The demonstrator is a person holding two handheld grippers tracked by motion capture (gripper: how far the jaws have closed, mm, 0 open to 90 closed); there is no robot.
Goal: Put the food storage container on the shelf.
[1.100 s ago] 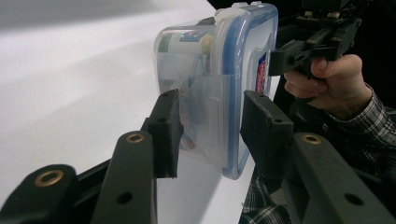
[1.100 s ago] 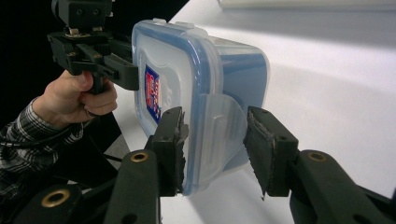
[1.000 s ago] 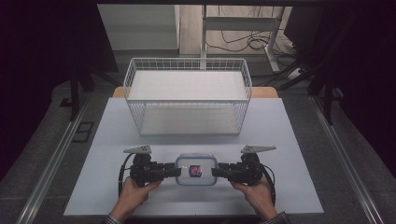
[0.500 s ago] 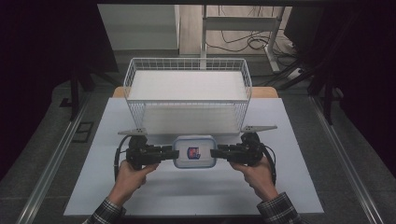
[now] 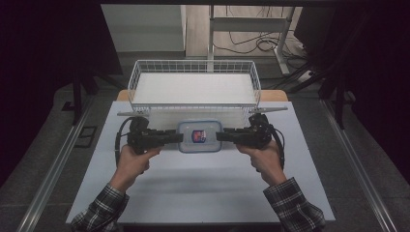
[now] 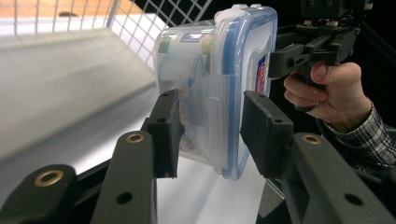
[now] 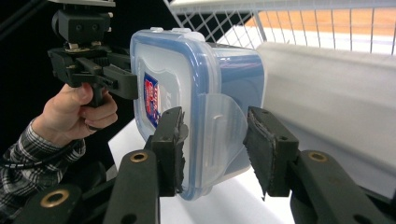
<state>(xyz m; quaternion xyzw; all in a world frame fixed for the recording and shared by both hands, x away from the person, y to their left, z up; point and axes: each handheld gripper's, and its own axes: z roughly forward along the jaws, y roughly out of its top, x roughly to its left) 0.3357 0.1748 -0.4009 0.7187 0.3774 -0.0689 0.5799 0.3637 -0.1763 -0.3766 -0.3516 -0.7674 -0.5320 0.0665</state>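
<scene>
The clear plastic food container with a blue-rimmed snap lid (image 5: 199,136) hung above the white table top (image 5: 193,193), carried between the two tools just in front of the white wire basket (image 5: 193,92) and close to its near wall. The left gripper (image 5: 175,137) pinched the container's left end, its pads pressed on either side of the lid's locking flap (image 6: 210,116); the right gripper (image 5: 223,136) pinched the opposite end the same way, over the other flap (image 7: 219,130). Each tool sat in a hand, the left hand (image 5: 133,162) and the right hand (image 5: 261,157), with checked sleeves below.

Bare white table lay open on the person's side and to both sides of the container; toward the basket there was little room. Dark floor and metal rails bordered the table.

The container's base was out of sight from above. Through its wall, in the left gripper view, some contents showed but could not be made out. The red and blue label (image 5: 198,136) on the lid was too small to read
</scene>
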